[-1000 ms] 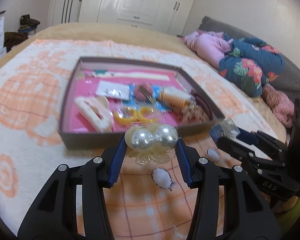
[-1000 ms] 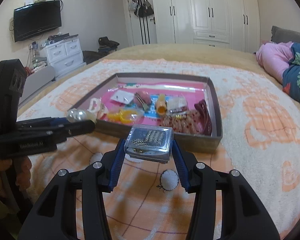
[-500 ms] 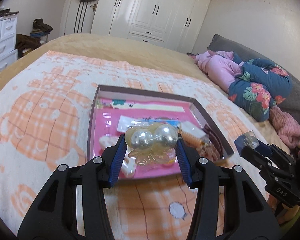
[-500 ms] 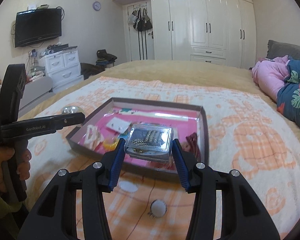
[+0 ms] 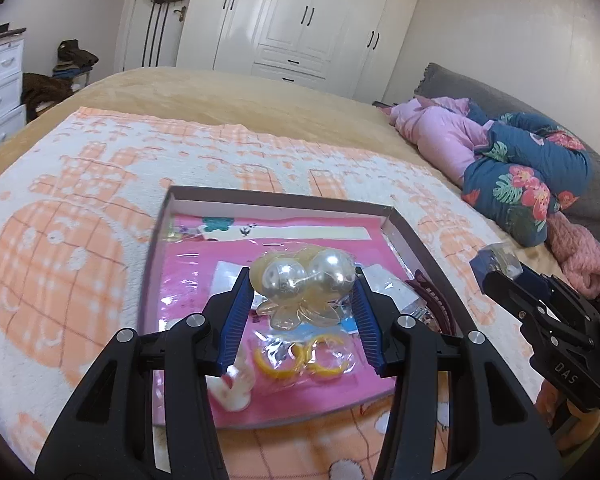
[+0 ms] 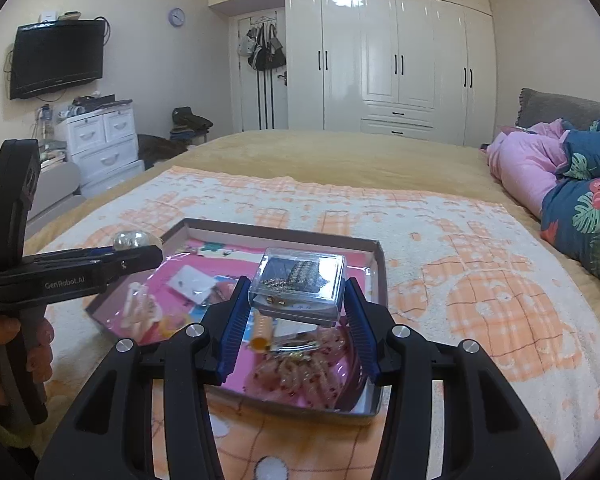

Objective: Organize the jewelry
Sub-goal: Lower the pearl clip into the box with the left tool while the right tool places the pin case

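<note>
Left gripper (image 5: 303,300) clamps a clear packet of 2 large pearl beads (image 5: 305,276) between its blue pads, held above the near half of the tray (image 5: 277,199); right gripper (image 6: 296,300) clamps a clear plastic jewelry box (image 6: 298,283) holding a sparkly chain, raised over the tray's right side; below them, on the tray's pink liner: yellow hoop earrings (image 5: 300,356), a cream hair claw (image 5: 234,390), a white earring card (image 6: 191,283), a beaded piece (image 6: 300,372); tray sits on an orange-and-white blanket (image 5: 72,240) spread over the bed; beyond, rolled bedding (image 5: 516,168), then white wardrobes (image 6: 388,60).
</note>
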`<state>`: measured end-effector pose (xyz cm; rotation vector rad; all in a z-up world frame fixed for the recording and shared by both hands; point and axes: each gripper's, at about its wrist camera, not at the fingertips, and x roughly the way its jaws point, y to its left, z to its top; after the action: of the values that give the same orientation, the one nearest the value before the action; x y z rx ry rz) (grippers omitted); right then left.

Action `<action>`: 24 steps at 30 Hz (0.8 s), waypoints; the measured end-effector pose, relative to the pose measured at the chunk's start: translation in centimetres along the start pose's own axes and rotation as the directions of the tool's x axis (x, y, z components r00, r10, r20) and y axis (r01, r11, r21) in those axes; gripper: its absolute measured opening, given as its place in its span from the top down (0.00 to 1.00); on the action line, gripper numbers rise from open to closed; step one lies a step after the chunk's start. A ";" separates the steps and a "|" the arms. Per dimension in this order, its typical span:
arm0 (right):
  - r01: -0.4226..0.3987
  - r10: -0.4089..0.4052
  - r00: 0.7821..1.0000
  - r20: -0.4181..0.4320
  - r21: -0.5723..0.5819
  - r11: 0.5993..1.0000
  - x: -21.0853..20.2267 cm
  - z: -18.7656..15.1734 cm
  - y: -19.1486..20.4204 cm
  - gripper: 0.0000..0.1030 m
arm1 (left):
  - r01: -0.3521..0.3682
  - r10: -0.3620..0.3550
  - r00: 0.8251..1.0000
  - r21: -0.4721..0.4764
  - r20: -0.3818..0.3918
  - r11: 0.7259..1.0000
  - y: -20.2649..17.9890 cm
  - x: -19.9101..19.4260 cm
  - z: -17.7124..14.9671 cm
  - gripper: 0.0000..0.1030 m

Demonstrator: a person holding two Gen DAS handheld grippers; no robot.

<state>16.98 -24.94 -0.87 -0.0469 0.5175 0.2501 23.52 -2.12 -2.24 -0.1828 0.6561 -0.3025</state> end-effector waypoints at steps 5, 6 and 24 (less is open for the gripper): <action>0.016 -0.016 0.999 -0.038 0.011 1.000 1.5 -0.9 -0.7 0.56 | -0.006 0.006 0.999 0.006 -0.032 1.000 -0.5 2.0 -0.1 0.61; 0.016 -0.016 0.999 -0.045 0.012 1.000 1.8 -1.1 -0.8 0.56 | -0.008 0.008 0.999 0.009 -0.038 1.000 -0.5 2.3 -0.1 0.61; -0.034 0.036 0.985 -0.169 0.015 0.999 3.5 -4.9 0.4 0.55 | -0.035 0.037 0.994 0.023 -0.106 0.999 -0.3 4.8 -1.6 0.61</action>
<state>17.45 -24.28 -6.85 -0.0479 0.6891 0.2785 26.05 -4.11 -6.11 -0.1351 0.7612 -0.2858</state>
